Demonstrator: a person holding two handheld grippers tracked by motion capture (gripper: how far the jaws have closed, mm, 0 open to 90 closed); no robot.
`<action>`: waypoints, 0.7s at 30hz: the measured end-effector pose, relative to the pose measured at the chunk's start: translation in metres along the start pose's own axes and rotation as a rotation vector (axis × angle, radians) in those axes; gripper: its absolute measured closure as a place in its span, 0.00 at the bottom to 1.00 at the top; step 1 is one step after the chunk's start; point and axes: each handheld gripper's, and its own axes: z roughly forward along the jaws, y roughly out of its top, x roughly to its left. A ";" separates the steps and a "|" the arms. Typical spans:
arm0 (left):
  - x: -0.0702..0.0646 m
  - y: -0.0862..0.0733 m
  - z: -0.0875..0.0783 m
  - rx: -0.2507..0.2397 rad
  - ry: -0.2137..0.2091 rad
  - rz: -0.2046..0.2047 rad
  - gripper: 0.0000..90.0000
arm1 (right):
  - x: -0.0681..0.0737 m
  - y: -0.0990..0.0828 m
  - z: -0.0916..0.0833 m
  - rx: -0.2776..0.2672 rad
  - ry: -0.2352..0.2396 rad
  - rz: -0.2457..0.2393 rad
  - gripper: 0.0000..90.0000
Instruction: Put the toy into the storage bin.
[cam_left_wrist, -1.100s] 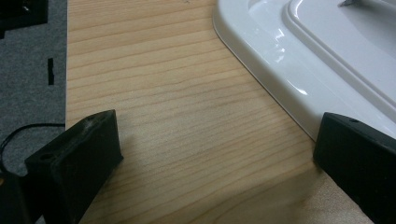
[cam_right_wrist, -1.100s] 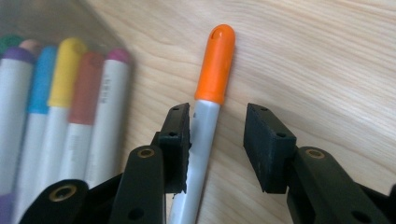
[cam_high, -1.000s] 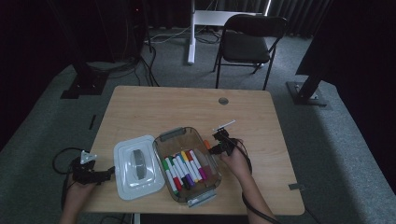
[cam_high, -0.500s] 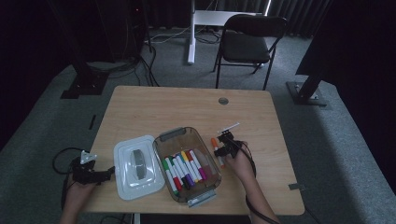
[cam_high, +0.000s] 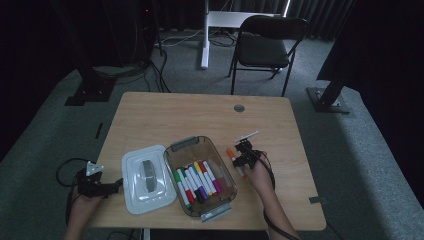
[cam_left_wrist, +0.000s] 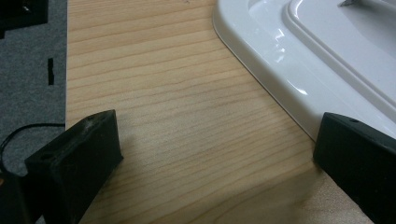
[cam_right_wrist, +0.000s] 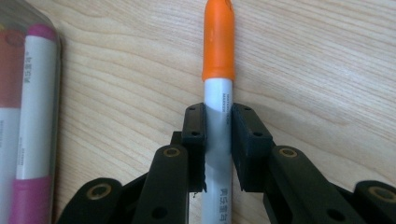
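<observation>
An orange-capped white marker (cam_right_wrist: 218, 42) lies on the wooden table (cam_high: 200, 115), just right of the clear box (cam_high: 170, 165) that holds several coloured markers. My right gripper (cam_right_wrist: 218, 116) is shut on the marker's white barrel; its jaws have just been closing onto it. In the high view the right gripper (cam_high: 243, 152) sits low over the marker (cam_high: 231, 154). My left gripper (cam_high: 112, 186) rests at the table's left edge, open, with bare wood between its fingers (cam_left_wrist: 84, 154). The white lid (cam_left_wrist: 303, 56) lies beside its right jaw.
The white lid (cam_high: 145, 177) lies flat to the left of the clear box. A small white object (cam_high: 247, 135) lies beyond the right gripper. A round grommet (cam_high: 239, 108) sits near the far edge. A black chair (cam_high: 265, 45) stands behind the table.
The right hand has shifted slightly to the right, and the orange cap has come into sight at its gripper's tip. The left gripper has kept still.
</observation>
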 end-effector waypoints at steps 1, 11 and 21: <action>0.000 0.000 0.000 0.000 0.000 0.000 0.01 | -0.001 0.000 -0.001 -0.001 0.002 0.007 0.85; 0.000 0.000 0.000 0.000 0.000 -0.001 0.01 | -0.003 0.003 -0.033 -0.056 0.029 0.063 0.85; 0.000 0.000 0.000 0.000 0.000 0.000 0.01 | 0.016 0.011 -0.078 -0.129 0.047 0.032 0.85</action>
